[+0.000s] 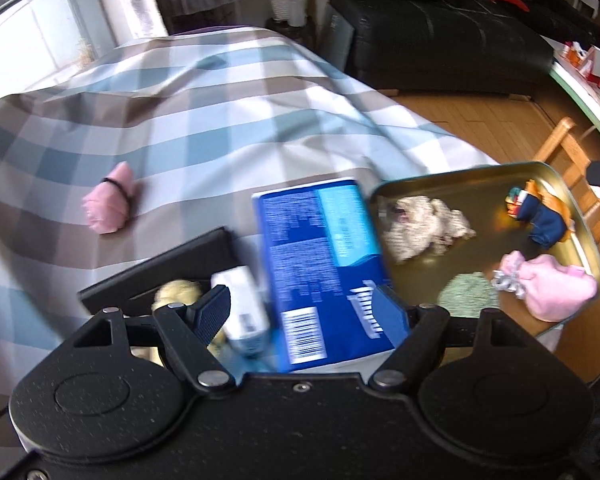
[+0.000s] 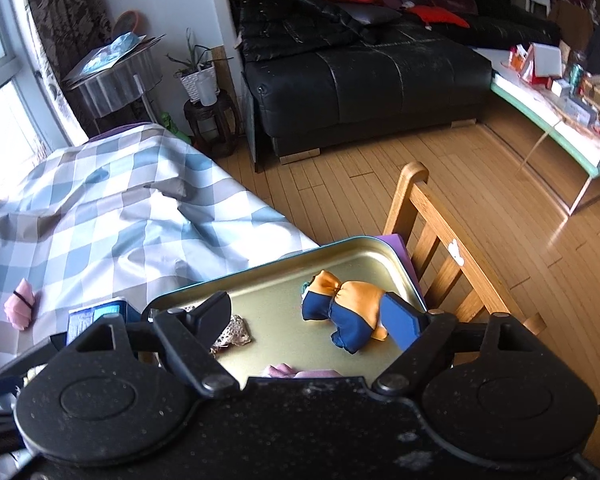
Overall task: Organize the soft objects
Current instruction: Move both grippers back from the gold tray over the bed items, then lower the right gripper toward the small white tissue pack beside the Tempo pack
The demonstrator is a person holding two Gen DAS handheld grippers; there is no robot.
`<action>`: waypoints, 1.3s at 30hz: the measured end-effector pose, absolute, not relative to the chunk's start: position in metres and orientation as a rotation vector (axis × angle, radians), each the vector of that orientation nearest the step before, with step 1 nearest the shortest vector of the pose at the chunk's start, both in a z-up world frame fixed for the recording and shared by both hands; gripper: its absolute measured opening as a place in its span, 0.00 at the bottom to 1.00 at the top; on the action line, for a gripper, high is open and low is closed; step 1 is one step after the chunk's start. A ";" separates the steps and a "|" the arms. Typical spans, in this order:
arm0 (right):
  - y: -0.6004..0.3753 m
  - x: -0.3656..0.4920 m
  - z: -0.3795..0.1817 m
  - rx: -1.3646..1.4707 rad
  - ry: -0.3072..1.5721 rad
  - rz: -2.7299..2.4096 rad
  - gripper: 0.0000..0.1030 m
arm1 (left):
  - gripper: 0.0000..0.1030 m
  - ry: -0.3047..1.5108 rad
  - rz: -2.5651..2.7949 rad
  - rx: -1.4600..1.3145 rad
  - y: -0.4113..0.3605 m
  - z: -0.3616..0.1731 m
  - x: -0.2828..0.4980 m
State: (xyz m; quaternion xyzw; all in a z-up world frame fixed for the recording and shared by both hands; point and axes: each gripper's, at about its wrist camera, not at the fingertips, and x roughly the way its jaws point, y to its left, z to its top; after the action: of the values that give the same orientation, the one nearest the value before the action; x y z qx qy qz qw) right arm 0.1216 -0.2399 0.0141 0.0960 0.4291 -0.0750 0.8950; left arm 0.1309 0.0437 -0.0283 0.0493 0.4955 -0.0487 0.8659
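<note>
My left gripper [image 1: 302,312] hangs open over a blue tissue pack [image 1: 320,256] and a small white pack [image 1: 242,300]; both show between its fingers, blurred. A yellow soft thing [image 1: 178,292] lies in a black box [image 1: 160,272] beside them. A pink roll with a black band [image 1: 110,204] rests on the checked cloth. The gold tray [image 1: 480,174] holds a cream fluffy piece [image 1: 424,228], a green knit [image 1: 468,296], a pink pouch [image 1: 560,292] and a blue-and-orange toy [image 1: 540,216]. My right gripper [image 2: 310,316] is open above the tray [image 2: 260,268], the toy [image 2: 348,308] beside its right finger.
A blue, grey and white checked cloth [image 2: 100,220] covers the table. A wooden chair [image 2: 440,240] stands just right of the tray. Beyond it are wooden floor [image 2: 380,168], a black sofa [image 2: 360,76] and a cluttered low table [image 2: 560,92].
</note>
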 end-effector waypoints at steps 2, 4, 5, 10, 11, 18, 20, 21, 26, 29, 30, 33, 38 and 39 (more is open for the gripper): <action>-0.234 0.121 0.013 0.182 0.889 -0.144 0.80 | 0.72 1.033 -0.062 0.102 0.062 -0.027 0.130; -0.228 0.120 0.013 0.165 0.887 -0.133 0.80 | 0.72 1.032 -0.023 0.098 0.081 -0.028 0.129; -0.225 0.119 0.013 0.157 0.883 -0.127 0.81 | 0.72 1.033 0.001 0.093 0.092 -0.029 0.127; -0.213 0.111 0.015 0.126 0.856 -0.100 0.83 | 0.72 1.045 0.099 0.061 0.140 -0.036 0.123; -0.210 0.110 0.016 0.121 0.851 -0.094 0.83 | 0.72 1.049 0.119 0.052 0.151 -0.038 0.121; -0.175 0.099 0.017 0.035 0.798 -0.048 0.84 | 0.72 1.062 0.197 0.007 0.202 -0.050 0.113; -0.162 0.094 0.016 -0.010 0.773 -0.023 0.84 | 0.72 1.063 0.221 0.002 0.215 -0.054 0.112; -0.155 0.091 0.016 -0.029 0.762 -0.006 0.85 | 0.72 1.063 0.233 -0.004 0.222 -0.057 0.112; -0.122 0.072 0.010 -0.042 0.751 0.101 0.87 | 0.72 1.080 0.243 -0.105 0.245 -0.066 0.112; -0.102 0.058 0.004 -0.040 0.748 0.156 0.90 | 0.72 1.077 0.241 -0.135 0.249 -0.069 0.114; -0.094 0.054 0.002 -0.042 0.743 0.173 0.91 | 0.72 1.074 0.237 -0.142 0.249 -0.070 0.114; -0.073 0.039 -0.003 -0.047 0.738 0.216 0.92 | 0.72 1.074 0.229 -0.152 0.247 -0.074 0.114; -0.037 0.019 -0.017 -0.017 0.774 0.292 0.94 | 0.72 1.065 0.212 -0.134 0.241 -0.074 0.113; -0.030 0.017 -0.020 -0.021 0.782 0.300 0.94 | 0.73 1.061 0.211 -0.138 0.242 -0.073 0.113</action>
State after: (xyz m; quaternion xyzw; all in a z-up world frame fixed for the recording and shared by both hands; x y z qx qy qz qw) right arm 0.0166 -0.0304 -0.0201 -0.0103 0.3797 0.1454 0.9136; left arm 0.1133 0.2419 -0.0728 -0.0658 0.5046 0.1002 0.8550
